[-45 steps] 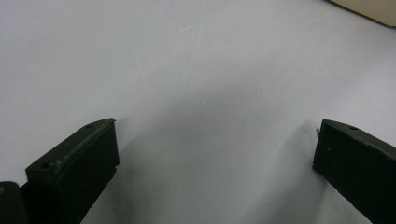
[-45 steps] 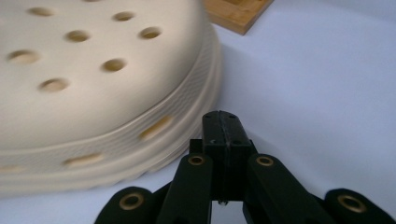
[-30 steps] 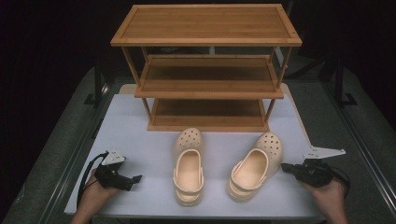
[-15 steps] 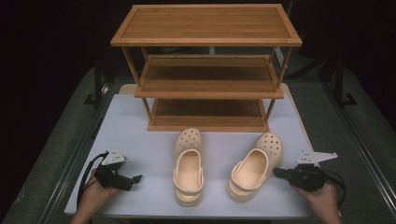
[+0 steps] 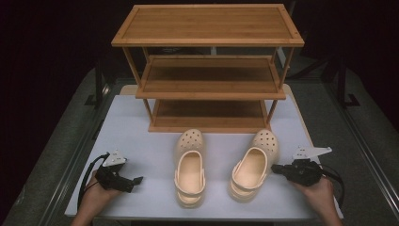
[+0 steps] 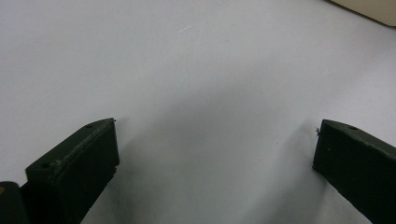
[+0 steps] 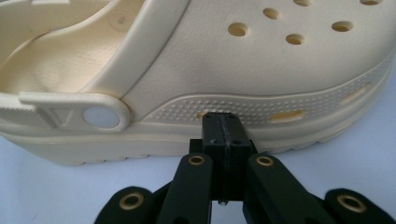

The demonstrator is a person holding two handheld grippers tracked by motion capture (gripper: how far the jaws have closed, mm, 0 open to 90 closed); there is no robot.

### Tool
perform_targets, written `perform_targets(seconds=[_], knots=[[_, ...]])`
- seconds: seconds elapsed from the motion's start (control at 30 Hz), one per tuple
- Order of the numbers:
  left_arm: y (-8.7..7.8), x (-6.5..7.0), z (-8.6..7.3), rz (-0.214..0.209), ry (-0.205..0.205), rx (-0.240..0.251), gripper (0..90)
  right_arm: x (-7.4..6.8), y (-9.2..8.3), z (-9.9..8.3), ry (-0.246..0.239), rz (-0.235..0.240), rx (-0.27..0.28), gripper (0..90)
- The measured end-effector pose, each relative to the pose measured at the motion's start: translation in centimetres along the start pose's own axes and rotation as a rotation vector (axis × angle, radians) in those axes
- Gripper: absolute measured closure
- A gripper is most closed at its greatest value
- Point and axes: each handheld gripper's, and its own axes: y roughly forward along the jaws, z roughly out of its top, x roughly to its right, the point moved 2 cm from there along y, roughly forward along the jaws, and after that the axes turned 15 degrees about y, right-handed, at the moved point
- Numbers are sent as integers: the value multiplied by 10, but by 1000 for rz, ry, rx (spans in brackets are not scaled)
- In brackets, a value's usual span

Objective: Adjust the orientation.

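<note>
1. Nearest, at the lower left of the high view, the left claw (image 5: 137, 180) rests low on the white tabletop (image 5: 141, 136) with its jaws spread wide and nothing between them; in the left gripper view only bare surface lies between the two black pads. The risk here is small: if that hand drags across the surface, its trailing cable could catch the near clog
2. At the lower right of the high view, the right claw (image 5: 275, 168) points at the outer side of the right clog (image 5: 251, 169). In the right gripper view its jaws are pressed fully together with nothing gripped, the tip (image 7: 223, 122) just at the dotted band of the shoe's side wall; I cannot tell whether it touches
3. With the jaws closed, any push forward would likely shove the right clog sideways toward the left clog (image 5: 190, 172), which lies near it in the middle of the frame, and knock the pair out of line
4. The claw would need to open before a grasp; opening this close to the wall could prod the soft foam and tip the shoe
5. Farthest, in the upper half of the frame, the wooden shoe rack (image 5: 209, 70) stands just behind the toes; a carried clog lifted too low could strike the bottom shelf's front edge and drop
</note>
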Motion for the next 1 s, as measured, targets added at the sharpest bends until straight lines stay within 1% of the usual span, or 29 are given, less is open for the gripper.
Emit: perform_targets(seconds=[0.3, 0.5, 0.67, 0.83, 1.0], knots=[[0, 0, 0, 0, 0, 0, 0, 3, 18, 17, -31, 44, -11, 899], [0, 0, 0, 0, 0, 0, 0, 1, 29, 25, -44, 72, -18, 899], [0, 0, 0, 0, 0, 0, 0, -7, 43, 35, -74, 97, -32, 899], [0, 0, 0, -1, 0, 0, 0, -18, 58, 45, -112, 117, -51, 899], [0, 0, 0, 0, 0, 0, 0, -24, 64, 48, -122, 131, -58, 899]])
